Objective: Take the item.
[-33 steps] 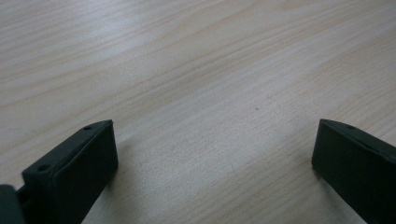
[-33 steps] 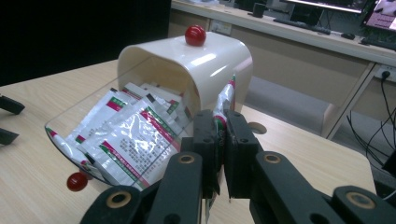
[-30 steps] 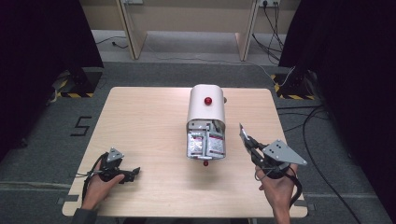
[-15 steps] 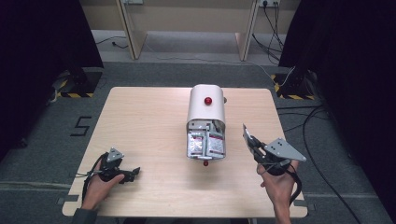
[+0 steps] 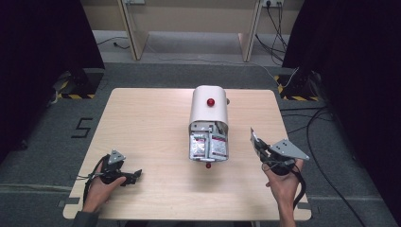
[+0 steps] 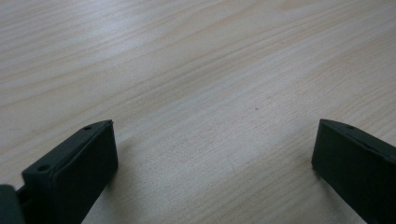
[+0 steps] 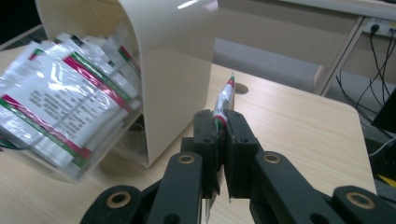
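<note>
High view first: a cream plastic dispenser with a rounded hood and a red knob on top [image 5: 208, 109] sits roughly mid-bench on the pale wooden bench [image 5: 146, 118], a bit right of centre. Its open front faces the person, with a clear tray at the bottom, and it's stuffed with flat white sachets with red and green stripes [image 5: 208, 145], stacked upright and leaning out a little. Right gripper view gets close enough to see the printed text blocks on them [image 7: 65, 112], though it's too small to read.

Right gripper [image 5: 259, 144] is off to the right of the dispenser, near but not touching it, held above the bench. Its jaws are pressed together, pinching one thin sachet [image 7: 223, 106] edge-on, so you mostly see a silvery strip with a red-green tip poking up past the pads.

Left gripper [image 5: 135, 176] rests near the front left corner of the bench, well away from the dispenser. Left gripper view has its jaws spread wide with just bare wood grain between them.
</note>
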